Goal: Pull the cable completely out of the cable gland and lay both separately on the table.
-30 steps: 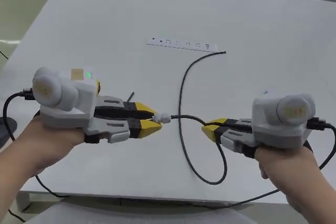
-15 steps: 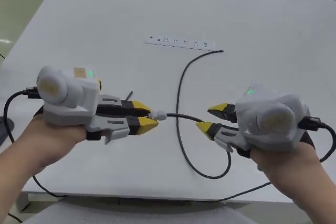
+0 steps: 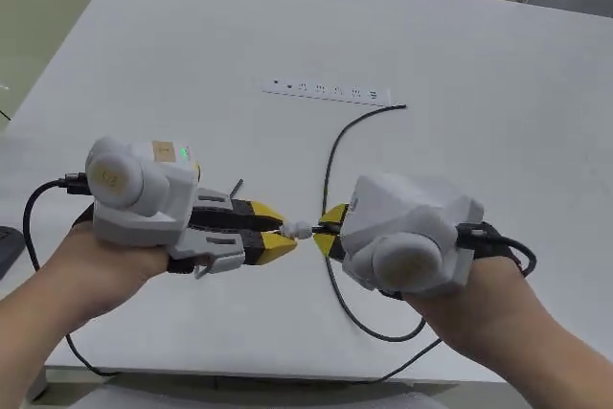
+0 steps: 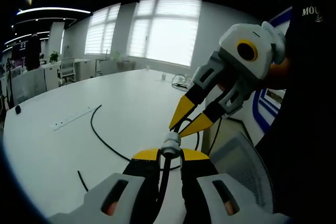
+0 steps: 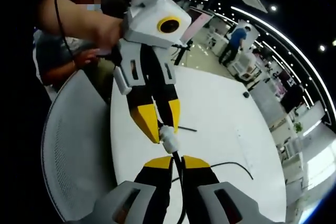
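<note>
In the head view, the left gripper (image 3: 287,233) is held low over the white table (image 3: 479,64). Its yellow-tipped jaws are drawn almost together on the rear of the small white plastic cable gland (image 3: 301,231), which juts from their tips above the table's near part. The right gripper (image 3: 326,229) is brought tip to tip with it, just beside the gland; its jaws are largely hidden here by its own grey body. The thin black cable (image 3: 329,155) is seen leaving the gland, passing into the right gripper and lying looped on the table, its far end near the long white power strip (image 3: 330,93). In the left gripper view, the gland (image 4: 170,142) is seen pinched at the tips of the left gripper (image 4: 169,154), whose jaws are parted only by the gland's width. The right gripper (image 4: 181,125) is seen coming in from the right, its tips converging just beyond the gland. The cable's loop (image 4: 102,136) and the power strip (image 4: 71,120) are laid on the table (image 4: 121,93) behind. In the right gripper view, the jaws of the right gripper (image 5: 177,161) are closed to a narrow slit, and the cable (image 5: 179,171) is clamped between them. The gland (image 5: 169,139) is found just ahead, under the tips of the left gripper (image 5: 163,121).
</note>
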Demonstrator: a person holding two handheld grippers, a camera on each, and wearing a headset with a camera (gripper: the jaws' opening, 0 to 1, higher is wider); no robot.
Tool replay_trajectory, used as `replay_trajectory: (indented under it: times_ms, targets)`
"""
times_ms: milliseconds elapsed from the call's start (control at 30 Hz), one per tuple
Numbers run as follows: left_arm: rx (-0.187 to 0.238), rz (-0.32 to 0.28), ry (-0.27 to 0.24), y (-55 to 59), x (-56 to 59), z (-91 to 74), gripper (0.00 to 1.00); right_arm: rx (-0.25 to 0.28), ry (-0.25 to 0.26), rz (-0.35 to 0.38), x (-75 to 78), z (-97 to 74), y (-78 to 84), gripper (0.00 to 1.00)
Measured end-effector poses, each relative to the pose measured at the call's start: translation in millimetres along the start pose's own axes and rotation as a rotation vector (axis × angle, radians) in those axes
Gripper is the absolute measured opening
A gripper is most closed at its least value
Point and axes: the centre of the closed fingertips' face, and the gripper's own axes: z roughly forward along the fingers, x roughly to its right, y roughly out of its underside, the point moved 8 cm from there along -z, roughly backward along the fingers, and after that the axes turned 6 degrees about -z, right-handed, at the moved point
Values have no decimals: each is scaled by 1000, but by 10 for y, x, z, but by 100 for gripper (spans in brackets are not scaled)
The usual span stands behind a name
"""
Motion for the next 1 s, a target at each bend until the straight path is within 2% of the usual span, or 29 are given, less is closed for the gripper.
replay_trajectory:
  times_ms: [300,500,667,800,867,933,1000]
  targets:
    - [-9,15,7,33,14,2,15,1,-13,42,-17,15,55,0]
    - [-2,13,5,14,0,-9,14,5,2,60,2,4,77,0]
    - [16,8,0,-16,-13,-24,14,6,32,88,62,-42,165,0]
    - [22,7,0,-37,-6,-16,14,5,50,138,107,-85,268,0]
    - [23,8,2,-46,0,-8,14,12,52,187,118,-95,324,0]
    - [23,14,4,-55,10,4,14,37,35,296,115,-99,380,0]
    - [22,15,3,-58,13,11,14,28,55,295,152,-112,451,0]
